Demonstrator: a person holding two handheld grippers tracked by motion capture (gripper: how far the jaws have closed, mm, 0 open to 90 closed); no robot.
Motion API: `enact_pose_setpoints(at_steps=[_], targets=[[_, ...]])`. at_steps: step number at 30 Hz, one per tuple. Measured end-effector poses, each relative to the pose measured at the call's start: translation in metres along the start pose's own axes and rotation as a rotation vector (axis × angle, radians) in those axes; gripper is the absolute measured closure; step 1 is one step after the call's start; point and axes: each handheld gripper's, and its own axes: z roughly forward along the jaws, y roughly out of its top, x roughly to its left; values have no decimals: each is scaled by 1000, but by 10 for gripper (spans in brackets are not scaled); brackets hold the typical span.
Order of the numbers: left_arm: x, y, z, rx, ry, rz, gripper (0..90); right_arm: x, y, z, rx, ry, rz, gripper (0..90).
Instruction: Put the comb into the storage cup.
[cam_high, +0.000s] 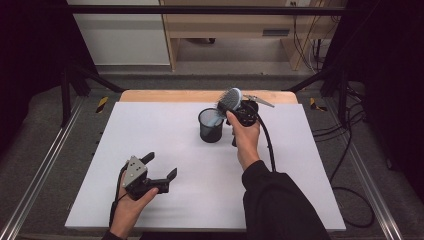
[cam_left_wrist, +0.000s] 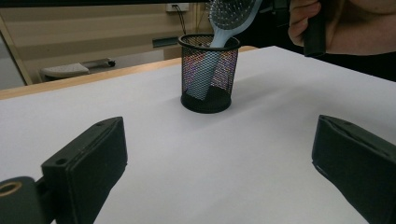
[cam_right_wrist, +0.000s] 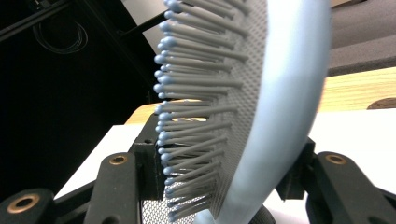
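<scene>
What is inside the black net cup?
The light blue hairbrush has its handle down inside the black mesh cup, its bristly head sticking out above the rim. Through the mesh the handle shows leaning. The cup's bottom is too dark to see.

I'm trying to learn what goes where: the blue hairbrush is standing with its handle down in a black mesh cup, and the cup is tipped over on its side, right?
Not quite. The black mesh cup is standing upright on the white table, not tipped over; the left gripper view shows this best. The rest is right: the blue hairbrush has its handle down inside the cup, leaning on the rim.
</scene>
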Motion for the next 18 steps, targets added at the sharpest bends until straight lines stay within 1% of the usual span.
enact_pose_setpoints(at_steps=[6, 10, 13, 15, 16, 17, 18], targets=[[0, 0, 0, 4, 1, 2, 35, -6, 0, -2, 8, -5, 8, 446], [0, 0, 1, 6, -1, 4, 35, -7, -1, -3, 11, -5, 10, 435], [0, -1, 1, 8, -1, 1, 35, -5, 1, -4, 24, 3, 12, 368], [0, -1, 1, 8, 0, 1, 35, -5, 1, -4, 26, 5, 9, 359], [0, -1, 1, 8, -1, 2, 35, -5, 2, -5, 26, 5, 0, 325], [0, -1, 1, 8, -1, 2, 35, -5, 2, -5, 26, 5, 0, 325], [0, -1, 1, 8, -1, 2, 35, -4, 2, -6, 26, 3, -6, 288]])
